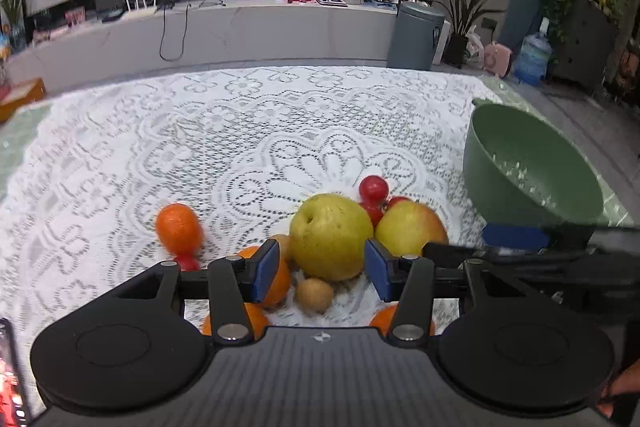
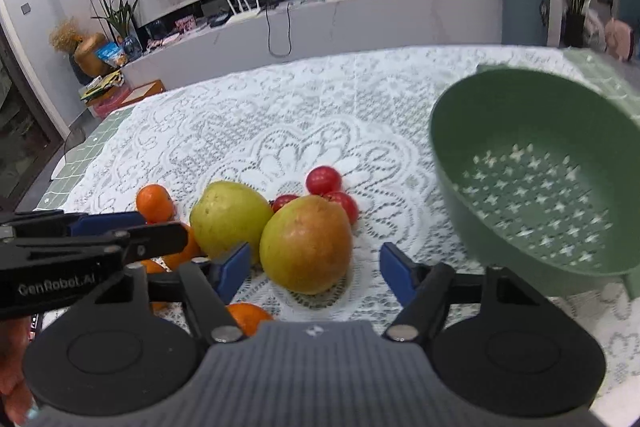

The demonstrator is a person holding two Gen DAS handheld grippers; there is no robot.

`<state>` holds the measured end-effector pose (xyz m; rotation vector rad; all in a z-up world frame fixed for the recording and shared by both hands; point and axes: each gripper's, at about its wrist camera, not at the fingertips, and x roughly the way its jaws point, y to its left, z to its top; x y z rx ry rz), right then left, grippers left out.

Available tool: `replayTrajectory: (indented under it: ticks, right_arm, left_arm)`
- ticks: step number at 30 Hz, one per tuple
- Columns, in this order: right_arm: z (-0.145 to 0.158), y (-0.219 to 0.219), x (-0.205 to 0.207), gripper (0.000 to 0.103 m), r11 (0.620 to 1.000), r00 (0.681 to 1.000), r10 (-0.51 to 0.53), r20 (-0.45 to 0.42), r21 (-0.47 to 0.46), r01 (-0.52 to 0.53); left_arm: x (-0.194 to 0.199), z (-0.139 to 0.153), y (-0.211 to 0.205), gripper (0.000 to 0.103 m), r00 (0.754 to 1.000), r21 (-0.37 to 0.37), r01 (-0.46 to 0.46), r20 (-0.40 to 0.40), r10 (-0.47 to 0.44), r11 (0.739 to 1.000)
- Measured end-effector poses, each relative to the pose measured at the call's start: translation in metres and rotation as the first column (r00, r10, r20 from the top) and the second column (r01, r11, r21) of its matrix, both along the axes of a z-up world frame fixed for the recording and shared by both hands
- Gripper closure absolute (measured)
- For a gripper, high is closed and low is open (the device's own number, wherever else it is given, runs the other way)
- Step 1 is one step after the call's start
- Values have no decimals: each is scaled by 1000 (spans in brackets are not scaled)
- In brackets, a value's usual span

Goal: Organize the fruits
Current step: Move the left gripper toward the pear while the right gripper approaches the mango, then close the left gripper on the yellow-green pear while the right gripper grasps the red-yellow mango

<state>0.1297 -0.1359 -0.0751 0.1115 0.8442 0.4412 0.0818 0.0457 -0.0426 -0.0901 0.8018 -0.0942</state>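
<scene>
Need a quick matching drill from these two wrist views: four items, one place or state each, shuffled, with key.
Items:
1. round yellow-green apple
2. red-blushed yellow apple
3. perforated green plastic colander bowl
4. small tan round fruit

Places/states:
A. empty, right of the pile
B. ahead of the left gripper
C. below the yellow-green apple, left wrist view
D. ahead of the right gripper

Pairs: 1-B, 2-D, 3-A, 4-C

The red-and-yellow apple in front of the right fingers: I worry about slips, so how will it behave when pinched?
The red-and-yellow apple looks round and glossy, so it may slide between the fingers. It probably feels firm and fairly heavy. Nudged, it could roll into the cherry tomatoes behind it.
</scene>
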Motion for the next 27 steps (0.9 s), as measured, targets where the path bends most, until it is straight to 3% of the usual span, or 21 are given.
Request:
replayTrajectory:
  ticks: [7, 17, 27]
  right_arm:
    - [-12, 4, 14, 41, 999, 999, 27, -45, 32, -26]
    - [-22, 8, 28, 40, 998, 997, 46, -68, 56, -42]
    - [-27, 9, 34, 40, 997, 995, 50, -81, 70, -44]
  left_arm:
    - [24, -9, 13, 33, 996, -123, -43, -79, 34, 991]
    - [46, -18, 13, 31, 988, -157, -51, -154, 27, 986]
    - [55, -26, 6, 31, 980, -141, -61, -197, 33, 988]
